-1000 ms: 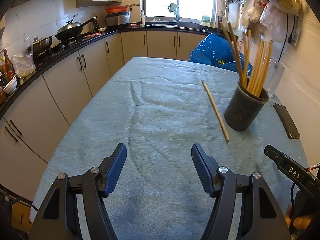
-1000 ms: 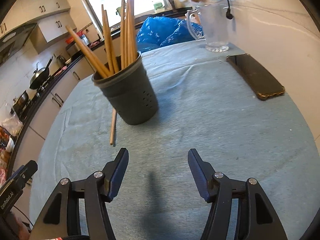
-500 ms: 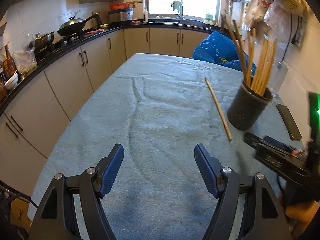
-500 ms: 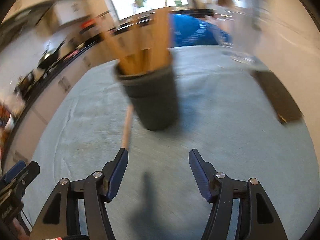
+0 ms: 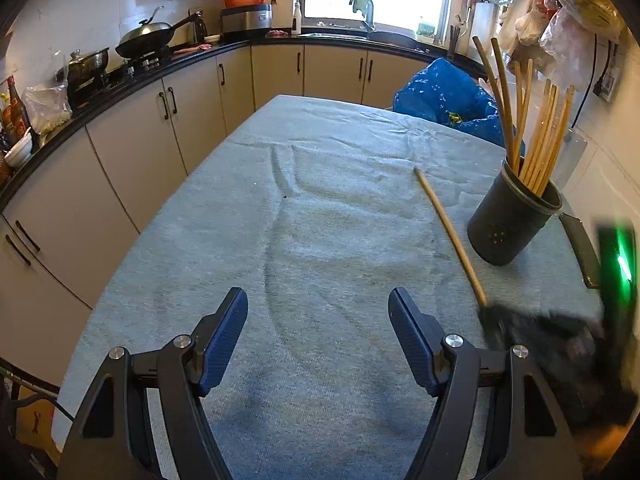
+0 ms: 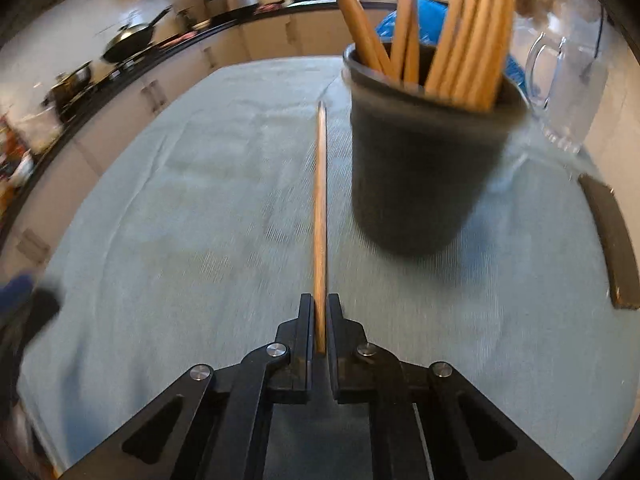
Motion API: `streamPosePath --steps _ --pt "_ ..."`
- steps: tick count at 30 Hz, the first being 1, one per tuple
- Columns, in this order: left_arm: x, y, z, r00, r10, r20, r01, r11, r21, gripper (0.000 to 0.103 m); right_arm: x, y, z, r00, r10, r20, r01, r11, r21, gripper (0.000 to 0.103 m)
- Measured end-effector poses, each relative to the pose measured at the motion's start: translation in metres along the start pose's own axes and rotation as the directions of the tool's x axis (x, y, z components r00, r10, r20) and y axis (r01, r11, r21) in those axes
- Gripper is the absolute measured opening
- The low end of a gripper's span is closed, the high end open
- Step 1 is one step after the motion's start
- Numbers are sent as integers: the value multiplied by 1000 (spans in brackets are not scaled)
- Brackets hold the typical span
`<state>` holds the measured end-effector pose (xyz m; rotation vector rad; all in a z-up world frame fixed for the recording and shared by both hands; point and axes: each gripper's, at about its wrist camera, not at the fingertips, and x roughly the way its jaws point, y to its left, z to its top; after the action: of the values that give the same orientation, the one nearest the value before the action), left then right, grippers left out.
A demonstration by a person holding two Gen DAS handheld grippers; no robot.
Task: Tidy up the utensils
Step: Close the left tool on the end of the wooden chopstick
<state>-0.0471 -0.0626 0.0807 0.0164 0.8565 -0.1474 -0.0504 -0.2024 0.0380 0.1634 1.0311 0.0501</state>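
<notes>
A single wooden chopstick (image 5: 448, 232) lies on the blue-grey cloth left of a dark holder (image 5: 512, 216) full of upright chopsticks (image 5: 536, 136). My right gripper (image 6: 319, 304) is shut on the near end of that chopstick (image 6: 320, 200), which runs away from me beside the holder (image 6: 424, 160). In the left wrist view the right gripper (image 5: 520, 320) is a dark blur at the chopstick's near end. My left gripper (image 5: 316, 312) is open and empty, low over the near part of the cloth.
A dark phone (image 6: 612, 236) lies right of the holder, and a clear glass jug (image 6: 568, 92) stands behind it. A blue plastic bag (image 5: 444, 96) sits at the table's far right. Kitchen cabinets and a counter (image 5: 132, 80) run along the left.
My right gripper has swung left from facing the holder, lined up with the loose chopstick and shut on its near end. My left gripper has stayed open and hardly moved.
</notes>
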Motion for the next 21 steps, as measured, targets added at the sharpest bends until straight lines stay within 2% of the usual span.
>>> streamPosePath --steps 4,7,9,12,17,21 --pt "8 -4 3 999 -44 -31 44 999 -2 72 -31 -15 -49 993 85 -76 -94 988 -119 6" --pt "22 -18 5 992 -88 -87 89 996 7 72 -54 -30 -83 991 85 -104 -101 981 -164 6" --pt "32 -31 4 985 -114 -128 116 993 14 72 -67 -38 -99 995 54 -87 -69 980 -187 6" --pt "45 -55 4 970 -160 -181 167 986 23 72 -75 -42 -108 997 25 -71 -39 980 -196 6" --pt "61 -91 8 953 -189 -238 204 978 41 72 -76 -36 -113 999 -2 -37 -7 975 -224 6" --pt "82 -113 10 945 -159 -287 184 981 61 72 -81 -33 -119 1000 -13 -15 9 969 -248 7"
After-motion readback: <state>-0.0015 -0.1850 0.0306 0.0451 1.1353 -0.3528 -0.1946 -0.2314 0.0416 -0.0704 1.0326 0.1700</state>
